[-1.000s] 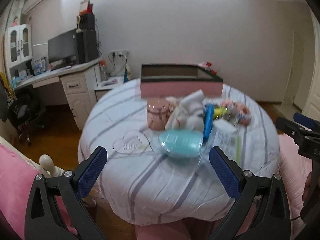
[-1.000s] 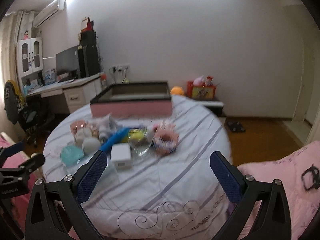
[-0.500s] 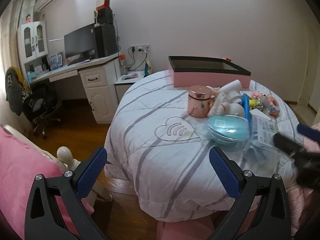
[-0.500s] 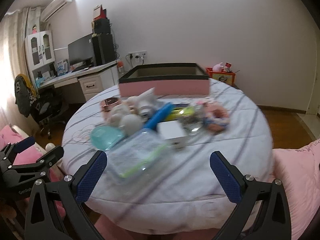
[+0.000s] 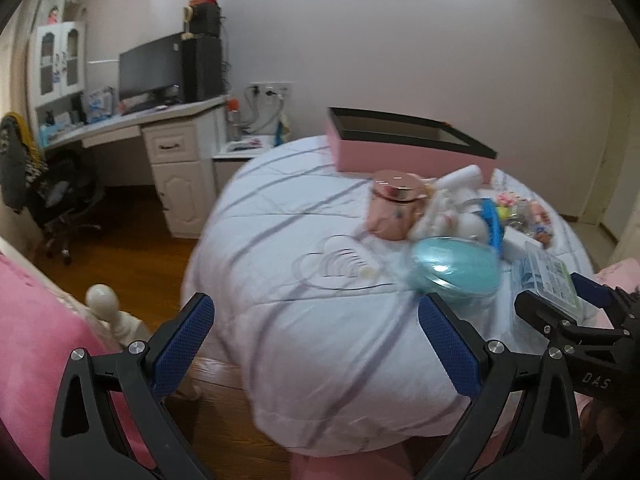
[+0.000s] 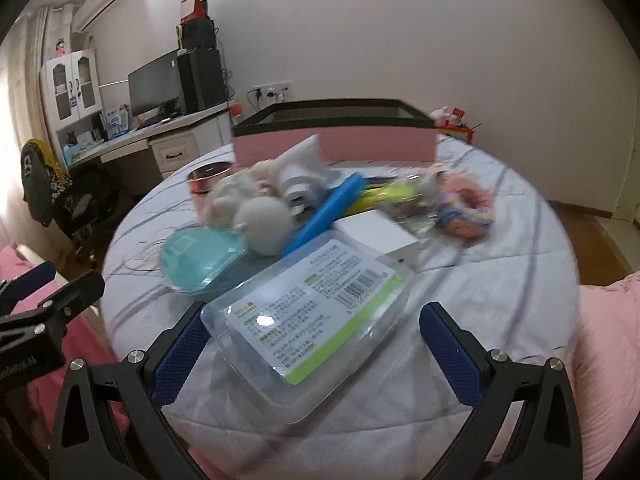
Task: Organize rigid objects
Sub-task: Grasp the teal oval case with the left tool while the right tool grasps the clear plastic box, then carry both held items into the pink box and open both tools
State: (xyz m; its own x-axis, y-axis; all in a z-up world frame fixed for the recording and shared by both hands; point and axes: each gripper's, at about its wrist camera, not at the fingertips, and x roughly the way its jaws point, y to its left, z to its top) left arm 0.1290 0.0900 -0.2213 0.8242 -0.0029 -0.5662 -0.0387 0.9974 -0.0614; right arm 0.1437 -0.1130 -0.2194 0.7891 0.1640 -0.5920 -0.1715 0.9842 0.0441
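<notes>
Right gripper (image 6: 316,350): jaws spread wide, holding nothing; its blue-padded fingers (image 6: 178,354) flank the near end of a clear plastic box with a white and green label (image 6: 308,320), the left pad close against it, though contact cannot be told.
Left gripper (image 5: 316,344): jaws wide apart and empty, hanging off the table's near-left edge over the wooden floor (image 5: 132,264).
Clear box: lies flat at the near edge of the round table under a white striped quilt (image 6: 500,280).
Pile behind it: a teal oval lidded case (image 6: 196,260), a white rectangular box (image 6: 376,236), a blue bar (image 6: 324,212), a grey-white ball (image 6: 266,222) and a rose-gold tin (image 6: 208,184), crowded together and blurred.
Pink open box with black rim (image 6: 336,132): at the table's far side, behind the pile.
Room: a white desk with a dark monitor (image 5: 150,68) by the left wall.
</notes>
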